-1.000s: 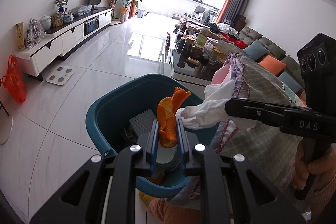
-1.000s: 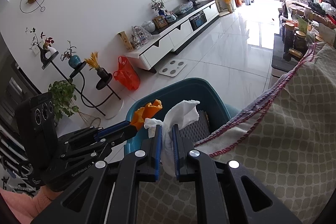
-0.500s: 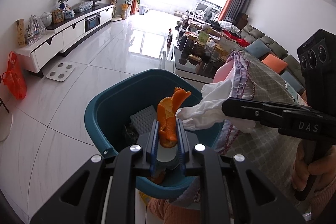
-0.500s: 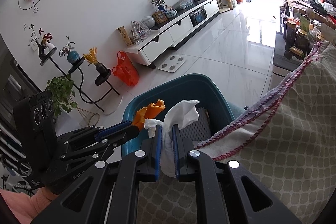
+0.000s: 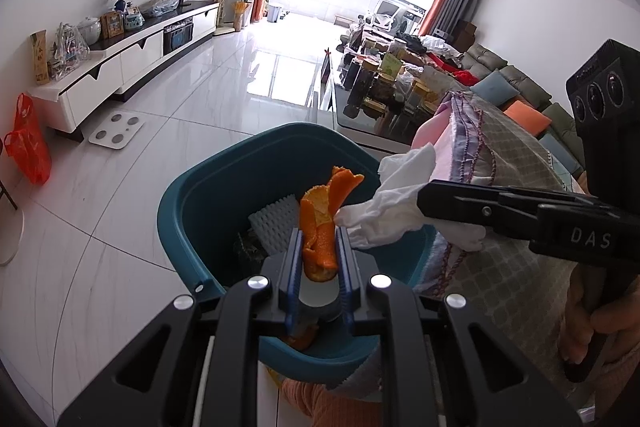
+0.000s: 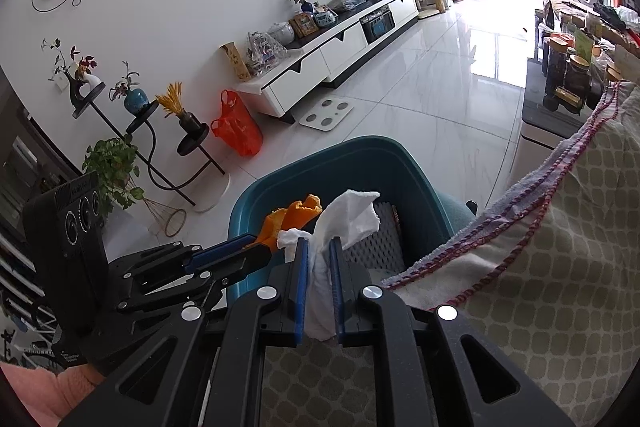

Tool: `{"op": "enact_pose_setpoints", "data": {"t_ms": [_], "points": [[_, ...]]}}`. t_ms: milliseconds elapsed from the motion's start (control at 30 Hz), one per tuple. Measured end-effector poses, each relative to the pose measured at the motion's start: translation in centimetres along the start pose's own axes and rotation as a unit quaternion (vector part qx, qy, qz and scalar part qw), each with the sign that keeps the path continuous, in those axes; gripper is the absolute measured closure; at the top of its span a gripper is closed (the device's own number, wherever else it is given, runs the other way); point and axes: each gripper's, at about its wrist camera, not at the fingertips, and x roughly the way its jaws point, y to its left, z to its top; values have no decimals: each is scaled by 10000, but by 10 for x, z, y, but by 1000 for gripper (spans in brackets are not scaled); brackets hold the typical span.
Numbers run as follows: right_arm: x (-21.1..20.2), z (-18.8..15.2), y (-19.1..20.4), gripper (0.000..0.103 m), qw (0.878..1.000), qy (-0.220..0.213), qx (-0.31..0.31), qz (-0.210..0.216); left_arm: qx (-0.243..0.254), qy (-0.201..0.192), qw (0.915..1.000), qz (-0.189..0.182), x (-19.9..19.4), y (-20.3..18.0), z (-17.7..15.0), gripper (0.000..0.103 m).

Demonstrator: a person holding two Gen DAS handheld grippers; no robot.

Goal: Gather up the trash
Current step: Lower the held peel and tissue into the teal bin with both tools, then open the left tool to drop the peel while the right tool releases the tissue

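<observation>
Protruding between left gripper (image 5: 319, 251) pads: orange peel (image 5: 323, 223)

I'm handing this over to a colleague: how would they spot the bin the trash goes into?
Start from the patterned sofa cover; beside its edge, on the white tiled floor, stands the teal plastic bin. It is the only open tub there, with white ribbed foam already inside.

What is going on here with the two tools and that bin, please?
A person is collecting trash with a tool in each hand. The left tool is shut on an orange peel, the right tool on a crumpled white tissue. Both hang over the open teal bin, not yet dropped.
</observation>
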Motion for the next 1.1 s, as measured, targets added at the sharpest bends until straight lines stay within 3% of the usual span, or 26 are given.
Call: {"op": "enact_pose_setpoints", "data": {"t_ms": [1100], "points": [[22,7,2,88,9992,350,7,-199,-145,329,9993,67,33,7,-6,84]]}}
